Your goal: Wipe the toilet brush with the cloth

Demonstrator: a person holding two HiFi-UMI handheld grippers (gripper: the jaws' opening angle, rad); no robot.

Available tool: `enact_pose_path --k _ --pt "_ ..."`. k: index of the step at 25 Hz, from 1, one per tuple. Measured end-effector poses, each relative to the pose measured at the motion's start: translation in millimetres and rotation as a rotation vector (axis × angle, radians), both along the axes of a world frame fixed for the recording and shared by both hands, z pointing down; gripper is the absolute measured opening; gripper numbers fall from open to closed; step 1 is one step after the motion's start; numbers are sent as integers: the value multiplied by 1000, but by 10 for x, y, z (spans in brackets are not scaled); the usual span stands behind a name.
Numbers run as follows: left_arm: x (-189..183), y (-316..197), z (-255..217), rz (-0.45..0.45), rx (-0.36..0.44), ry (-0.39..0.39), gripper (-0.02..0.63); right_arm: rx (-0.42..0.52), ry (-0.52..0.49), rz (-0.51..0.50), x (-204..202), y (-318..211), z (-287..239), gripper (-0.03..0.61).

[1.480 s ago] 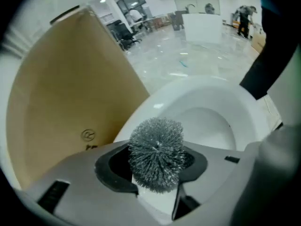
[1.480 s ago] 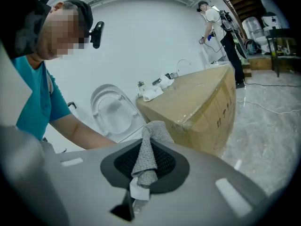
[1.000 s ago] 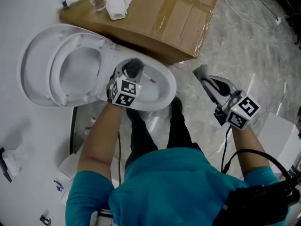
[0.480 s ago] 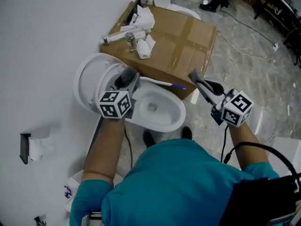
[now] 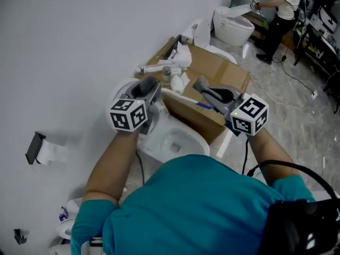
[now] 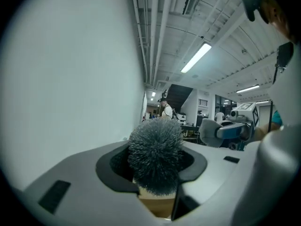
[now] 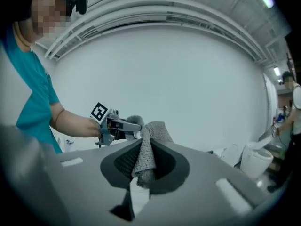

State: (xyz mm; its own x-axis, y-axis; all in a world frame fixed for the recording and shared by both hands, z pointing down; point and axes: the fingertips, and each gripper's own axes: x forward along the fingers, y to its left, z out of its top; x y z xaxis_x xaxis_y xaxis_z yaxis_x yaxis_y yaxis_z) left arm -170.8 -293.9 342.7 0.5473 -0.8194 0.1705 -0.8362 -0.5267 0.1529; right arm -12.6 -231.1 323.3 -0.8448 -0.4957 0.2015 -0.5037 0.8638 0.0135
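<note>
Middle left of the head view: the left gripper [image 5: 149, 87], jaws partway apart and pressed tight on the toilet brush [image 5: 145, 84], close to its fuzzy grey head. Same fuzzy head right between the jaws in the left gripper view, sticking up. White handle poking out to the right in the head view, in front of the cardboard box [image 5: 226, 74].

A little to the right: the right gripper [image 5: 204, 88], jaws almost together and pinching the grey cloth [image 7: 146, 157], with the cloth bunched in a fold and standing up past the jaws.

Both held up in front of the white wall, above the toilet [image 5: 187, 152] at the middle of the head view. Brush and cloth near each other but apart, with a gap between them.

Done so far, by the look of it: brush in one gripper, cloth in the other. Left to do: bring the cloth onto the brush and rub. No wiping yet, as far as can be told, so most likely all the real cleaning to come.
</note>
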Motion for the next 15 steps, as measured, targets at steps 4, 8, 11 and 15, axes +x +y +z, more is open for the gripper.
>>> enact_pose_path --k 4,8,11,15 --pt "128 -29 -110 5 7 0 186 89 176 -79 -585 -146 -39 26" --pt "167 -64 -203 0 6 19 186 155 327 -109 -959 -222 83 25" --pt "163 -79 -274 -11 7 39 186 181 368 -118 -1076 -218 134 25" --pt "98 -101 -287 -30 4 59 186 198 403 -118 -1141 -243 141 25"
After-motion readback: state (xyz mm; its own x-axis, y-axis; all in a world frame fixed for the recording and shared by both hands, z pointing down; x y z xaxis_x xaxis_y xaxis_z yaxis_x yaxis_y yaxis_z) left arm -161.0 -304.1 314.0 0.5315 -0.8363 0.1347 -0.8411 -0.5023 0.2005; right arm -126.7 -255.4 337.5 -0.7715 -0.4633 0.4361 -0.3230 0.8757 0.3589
